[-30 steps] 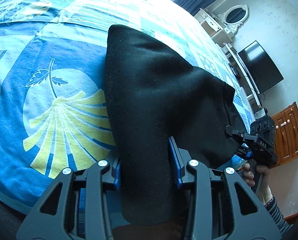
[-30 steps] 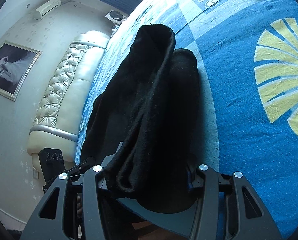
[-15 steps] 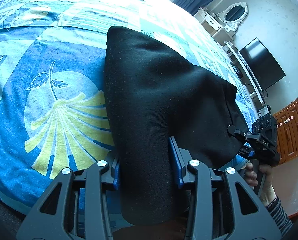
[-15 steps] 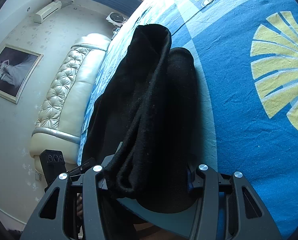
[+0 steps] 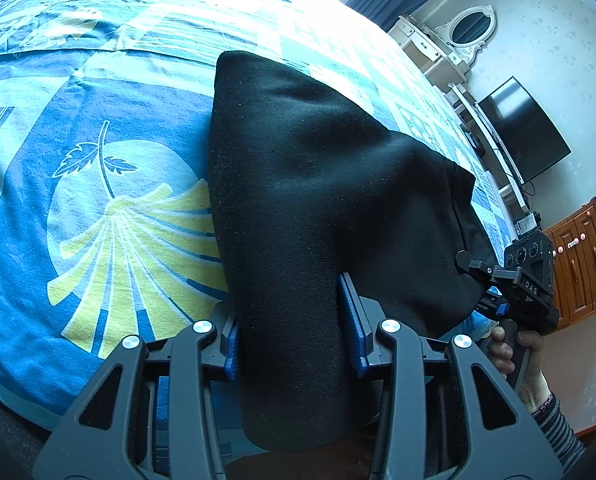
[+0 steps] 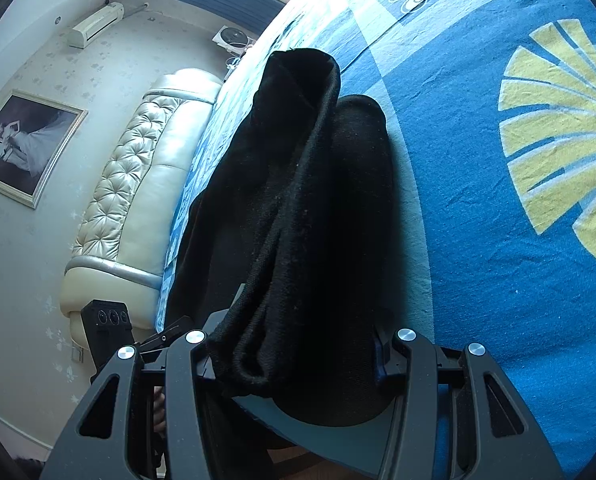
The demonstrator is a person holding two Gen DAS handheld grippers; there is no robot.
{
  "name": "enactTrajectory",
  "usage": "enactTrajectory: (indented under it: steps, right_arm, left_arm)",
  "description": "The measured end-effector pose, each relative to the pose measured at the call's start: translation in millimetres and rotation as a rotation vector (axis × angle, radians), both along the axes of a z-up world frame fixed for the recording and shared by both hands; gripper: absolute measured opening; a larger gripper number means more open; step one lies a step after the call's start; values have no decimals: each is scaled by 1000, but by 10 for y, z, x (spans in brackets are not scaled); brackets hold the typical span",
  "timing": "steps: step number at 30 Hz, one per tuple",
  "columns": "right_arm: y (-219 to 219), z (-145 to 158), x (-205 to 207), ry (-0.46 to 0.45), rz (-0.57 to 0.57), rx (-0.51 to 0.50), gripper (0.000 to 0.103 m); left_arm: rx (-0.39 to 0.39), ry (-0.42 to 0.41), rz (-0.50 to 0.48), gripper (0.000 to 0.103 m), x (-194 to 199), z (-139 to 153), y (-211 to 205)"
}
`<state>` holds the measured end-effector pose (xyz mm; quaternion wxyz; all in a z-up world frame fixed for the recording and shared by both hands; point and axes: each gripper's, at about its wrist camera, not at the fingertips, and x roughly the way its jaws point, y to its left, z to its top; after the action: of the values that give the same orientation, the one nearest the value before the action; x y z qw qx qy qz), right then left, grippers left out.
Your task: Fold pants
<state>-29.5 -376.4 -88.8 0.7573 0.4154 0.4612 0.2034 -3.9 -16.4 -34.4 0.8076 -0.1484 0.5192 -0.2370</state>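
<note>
Black pants lie folded on the blue patterned bed, their near end lifted. My left gripper is shut on one near corner of the pants. My right gripper is shut on the other near corner, where the layers bunch in a thick roll. In the left wrist view the right gripper shows at the far right, clamping the pants' edge, with a hand on its handle. In the right wrist view the left gripper's body shows at lower left.
A padded cream headboard and a framed picture stand left in the right wrist view. A television, a white dresser with mirror and a wooden cabinet line the far wall.
Both grippers have kept their hold on the pants. The view has shifted slightly; the pants' near edge has moved a little over the bed.
</note>
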Motion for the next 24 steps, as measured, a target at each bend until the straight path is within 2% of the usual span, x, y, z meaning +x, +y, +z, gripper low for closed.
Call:
enactTrajectory:
  steps: [4, 7, 10, 12, 13, 17, 19, 21, 24]
  right_arm:
    - [-41, 0, 6, 0, -1, 4, 49]
    - [-92, 7, -3, 4, -1, 9, 52]
    - [-152, 80, 1, 13, 31, -37, 53]
    - [-190, 147, 26, 2, 59, -61, 54]
    - [-197, 171, 58, -3, 74, -68, 54]
    - [-167, 254, 204, -10, 138, -97, 58]
    - [-149, 273, 172, -3, 210, -123, 64]
    - [-206, 304, 73, -8, 252, -179, 64]
    - [-480, 368, 3, -36, 165, -131, 64]
  left_arm:
    - [0, -1, -1, 41, 0, -1, 3]
    - [-17, -17, -12, 47, -18, 8, 39]
    - [-29, -47, -53, 57, -94, 74, 106]
    - [-47, -65, -64, 67, -143, 122, 205]
    - [-51, -80, -61, 68, -143, 152, 251]
    - [-64, -122, -34, 69, 50, 199, 377]
    - [-97, -87, -26, 69, 201, 152, 401]
    - [-127, -60, -38, 69, 350, 94, 384]
    - [-121, -42, -69, 69, 560, -21, 302]
